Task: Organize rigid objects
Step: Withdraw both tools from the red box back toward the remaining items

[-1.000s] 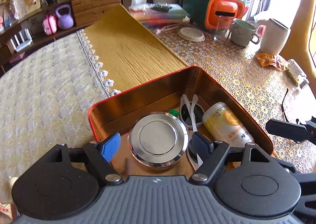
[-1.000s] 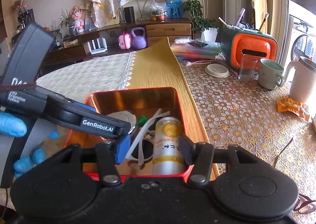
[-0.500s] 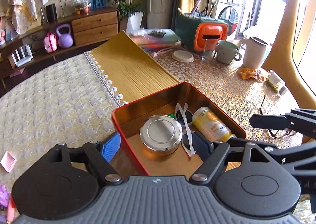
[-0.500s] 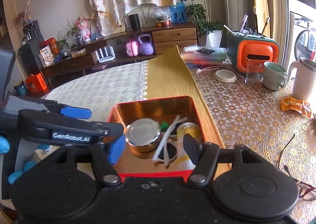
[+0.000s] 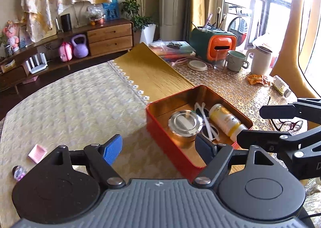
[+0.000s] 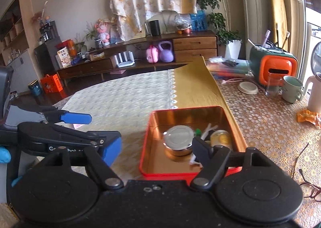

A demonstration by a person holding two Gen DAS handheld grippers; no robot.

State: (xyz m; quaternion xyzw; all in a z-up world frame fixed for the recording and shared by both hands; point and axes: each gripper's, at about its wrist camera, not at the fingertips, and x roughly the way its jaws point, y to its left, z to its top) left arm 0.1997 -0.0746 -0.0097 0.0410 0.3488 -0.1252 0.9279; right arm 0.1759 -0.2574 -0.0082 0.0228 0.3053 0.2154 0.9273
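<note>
**Backing away from the filled tin, both grippers empty**

Pulling back is the change here: a second ago both grippers sat low over the red rectangular metal tin with the gold inside (image 5: 170, 147), and now the tin lies further ahead of them and lower in both views, with open tablecloth between it and the left gripper (image 5: 160, 148). The right gripper (image 6: 157, 147) has just been opening its jaws; they now stand wide with nothing between the pads. A second ago they framed the white-and-yellow plastic bottle (image 5: 225, 120), which now lies on its side in the tin, ahead of the right gripper and free of it. The left gripper is also spread wide and holds nothing, its width unchanged over the second.

Inside the tin, ahead and slightly right of the left gripper, the round shiny steel lidded container (image 5: 185, 122) sits nearest, the white-framed sunglasses (image 5: 208, 127) lie beside it, and the bottle lies beyond them by the far wall.

My reading is that one placement is finished and the hands are free for the next item. Candidates still lie loose: dark-framed eyeglasses (image 6: 310, 188) on the patterned cloth to the right of the right gripper, and a small pink flat piece (image 5: 37, 152) with a small round badge (image 5: 19, 171) to the left of the left gripper.
</note>
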